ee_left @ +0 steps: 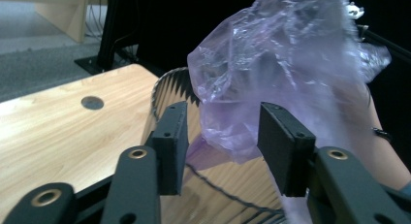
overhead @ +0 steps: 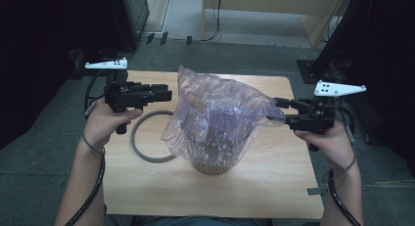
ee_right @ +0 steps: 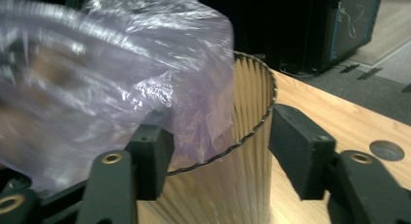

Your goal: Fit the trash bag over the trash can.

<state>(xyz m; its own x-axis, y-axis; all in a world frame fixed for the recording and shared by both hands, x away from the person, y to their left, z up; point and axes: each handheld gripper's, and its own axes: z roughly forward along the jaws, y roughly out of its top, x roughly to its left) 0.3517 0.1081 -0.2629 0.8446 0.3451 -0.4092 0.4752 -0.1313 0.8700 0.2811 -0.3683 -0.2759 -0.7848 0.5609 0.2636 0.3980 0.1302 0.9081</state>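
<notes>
A light wooden table stands on grey carpet, with dark equipment at both sides and pale furniture behind. In the high view, a ribbed tan bin sits near the table's middle with a translucent purple plastic bag bunched loosely over and into its mouth, most of the film standing up crumpled above the rim. A grey ring lies flat on the table just left of the bin. The left gripper hovers just left of the bag, and the right gripper is at the bag's right edge, where the film seems to reach its tips; whether it pinches any film this view does not settle. The left gripper view looks along its two pads, which stand parted with the bag hanging beyond and between them, no film pressed; the bin's scalloped rim and a round hole in the tabletop show here. The right gripper view has its jaws released too, straddling the bin's rim, with the bag draped over the near pad; it shows the bin's fluted wall close up, which the high view hides under plastic. As I judge it, the unheld bag may slump or slide off the rim, and the light bin could tip if a jaw catches the film.
</notes>
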